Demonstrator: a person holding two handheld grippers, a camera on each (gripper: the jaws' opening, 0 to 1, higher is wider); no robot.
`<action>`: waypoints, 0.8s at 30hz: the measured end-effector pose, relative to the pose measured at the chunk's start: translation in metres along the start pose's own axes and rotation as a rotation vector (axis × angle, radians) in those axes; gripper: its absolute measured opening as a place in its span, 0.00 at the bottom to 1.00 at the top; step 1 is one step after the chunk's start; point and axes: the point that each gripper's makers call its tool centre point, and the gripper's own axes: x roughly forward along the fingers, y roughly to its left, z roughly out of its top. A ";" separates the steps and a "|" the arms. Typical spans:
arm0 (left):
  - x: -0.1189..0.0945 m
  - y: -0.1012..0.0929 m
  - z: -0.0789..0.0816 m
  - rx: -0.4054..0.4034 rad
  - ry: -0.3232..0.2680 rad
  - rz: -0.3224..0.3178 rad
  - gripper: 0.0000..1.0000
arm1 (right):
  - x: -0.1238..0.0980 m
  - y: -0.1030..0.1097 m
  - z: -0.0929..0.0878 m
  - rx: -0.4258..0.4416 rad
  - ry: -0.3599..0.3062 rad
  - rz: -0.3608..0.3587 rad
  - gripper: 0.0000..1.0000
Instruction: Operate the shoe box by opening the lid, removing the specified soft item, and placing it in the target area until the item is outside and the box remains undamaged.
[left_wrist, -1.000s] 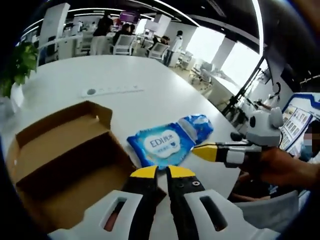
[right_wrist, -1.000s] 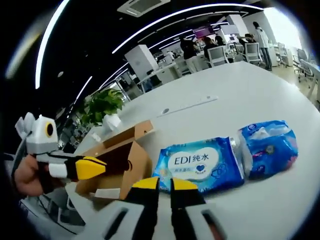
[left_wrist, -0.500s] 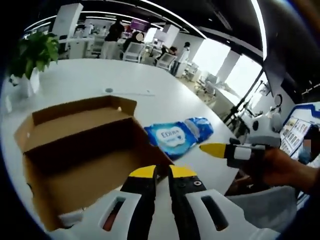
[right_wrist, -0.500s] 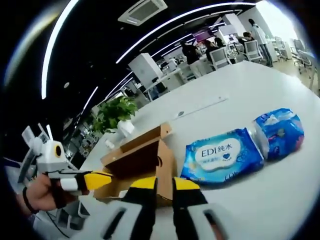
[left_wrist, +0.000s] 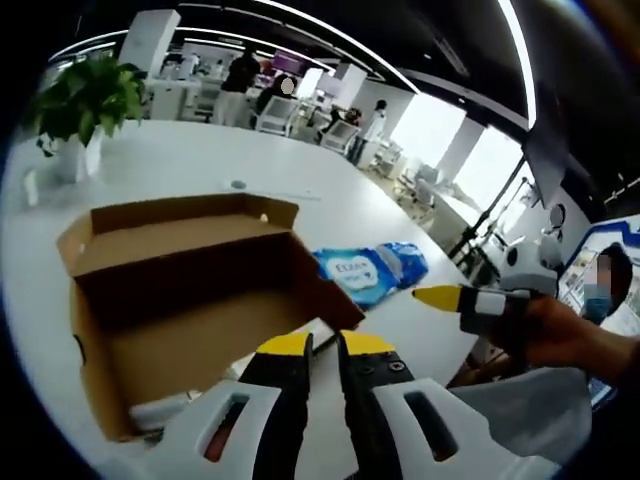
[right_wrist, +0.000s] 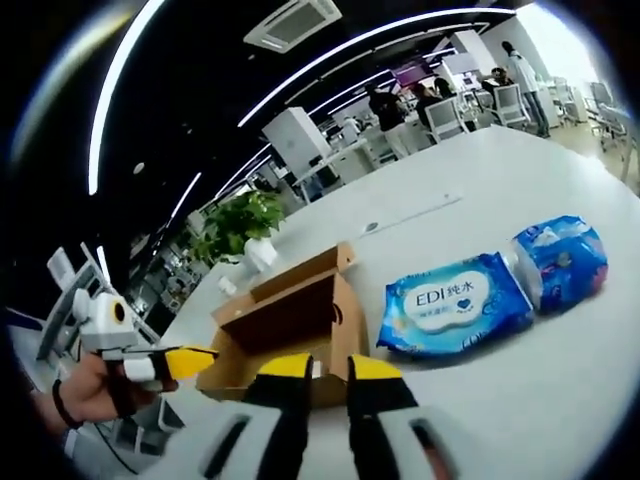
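Centrally on a large white table (left_wrist: 190, 165) sits an open brown cardboard shoe box (left_wrist: 190, 300), its lid folded back and its inside looking bare. Just beside the box, resting flat on the table, lies a blue soft pack of wipes (right_wrist: 458, 303) (printed "EDI" with further characters), and a second, crumpled blue packet (right_wrist: 560, 260) touches its far end. In the left gripper view, the left gripper (left_wrist: 312, 346) hovers over the box's near edge, its yellow-tipped fingers (left_wrist: 284, 346) pressed nearly together with nothing between them. In the right gripper view, the right gripper (right_wrist: 317, 369) is likewise clenched on nothing, near the box. A potted plant (left_wrist: 85, 105) stands on the table behind the box.
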 end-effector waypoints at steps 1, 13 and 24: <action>-0.001 -0.001 -0.001 -0.002 -0.003 0.001 0.09 | -0.001 0.001 -0.002 -0.001 0.001 0.002 0.11; -0.012 -0.009 -0.002 -0.009 -0.057 0.012 0.11 | 0.002 0.018 -0.010 -0.183 0.112 0.030 0.14; -0.017 -0.002 -0.013 -0.018 -0.051 0.027 0.14 | 0.037 0.049 -0.013 -0.330 0.222 0.111 0.20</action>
